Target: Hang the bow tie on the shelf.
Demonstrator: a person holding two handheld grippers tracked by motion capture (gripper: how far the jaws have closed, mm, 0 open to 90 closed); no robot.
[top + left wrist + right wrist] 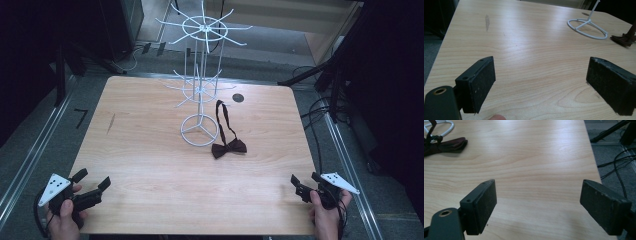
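- High view: the bow tie (229,148) lies flat on the wooden table (150,165), a little past the middle, its knot just beside the ring base of the white wire rack (200,129), on that base's right
- Its strap (223,116) loops up and away from the bow, running alongside the rack's upright
- The left gripper (91,182) sits at the near left corner of the table, held in a hand, jaws spread wide with nothing between them; the bow tie is well apart from it, ahead and off to its right
- The right gripper (305,180) is at the near right edge, jaws also parted and empty; the bow tie lies ahead of it and to its left, well apart
- Left gripper view: the left gripper (540,80) shows two black pads standing wide over bare wood, gripping nothing
- Far up at the right edge there's the dark bow tie (622,40), with the rack's white ring base (587,28) just to its left; both are far beyond the jaw tips
- A dark scuff (487,22) marks the tabletop towards the far left
- Right gripper view: the right gripper (537,201) is likewise wide open and empty, over the wood near the table's right edge
- The bow tie (445,146) lies in the top left corner, well clear of the jaws, with a curve of the white ring base (442,125) right behind it
- Black cables (617,162) trail over the grey floor past the table's edge
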